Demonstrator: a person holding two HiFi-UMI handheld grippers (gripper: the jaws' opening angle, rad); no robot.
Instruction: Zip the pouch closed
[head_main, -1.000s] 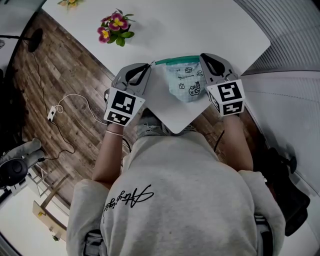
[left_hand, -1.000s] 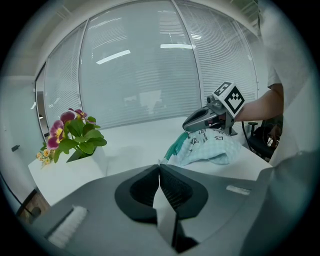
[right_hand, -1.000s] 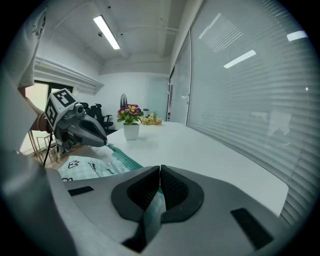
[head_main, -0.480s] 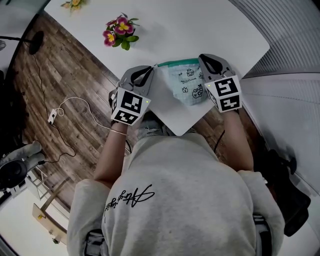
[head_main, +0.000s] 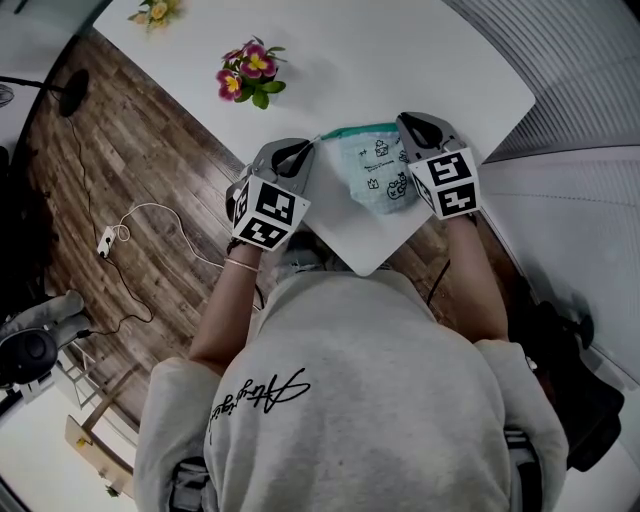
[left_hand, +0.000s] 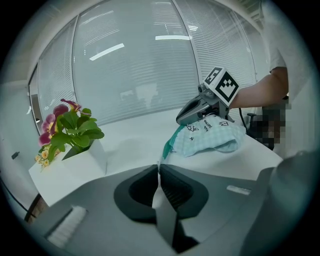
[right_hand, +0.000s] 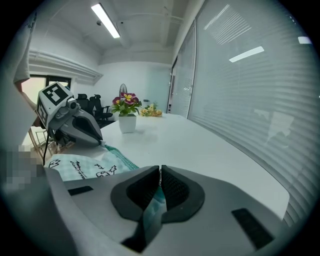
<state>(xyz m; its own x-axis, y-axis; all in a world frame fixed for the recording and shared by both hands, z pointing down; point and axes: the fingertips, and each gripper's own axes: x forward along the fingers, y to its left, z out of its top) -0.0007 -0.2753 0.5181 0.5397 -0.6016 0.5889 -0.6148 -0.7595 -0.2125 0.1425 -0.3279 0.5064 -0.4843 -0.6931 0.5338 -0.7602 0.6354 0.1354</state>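
Head view, left tongs (head_main: 311, 144) pinching tab (left_hand: 160, 202), right tongs (head_main: 403, 119) gripping pouch (head_main: 376, 172) — tilted down

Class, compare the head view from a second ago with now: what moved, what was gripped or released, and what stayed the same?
The left gripper has edged slightly toward the right gripper, narrowing the gap across the pouch. Nothing was newly gripped or released: both stay shut on opposite ends of its teal zip edge. The potted flowers and table are unchanged.
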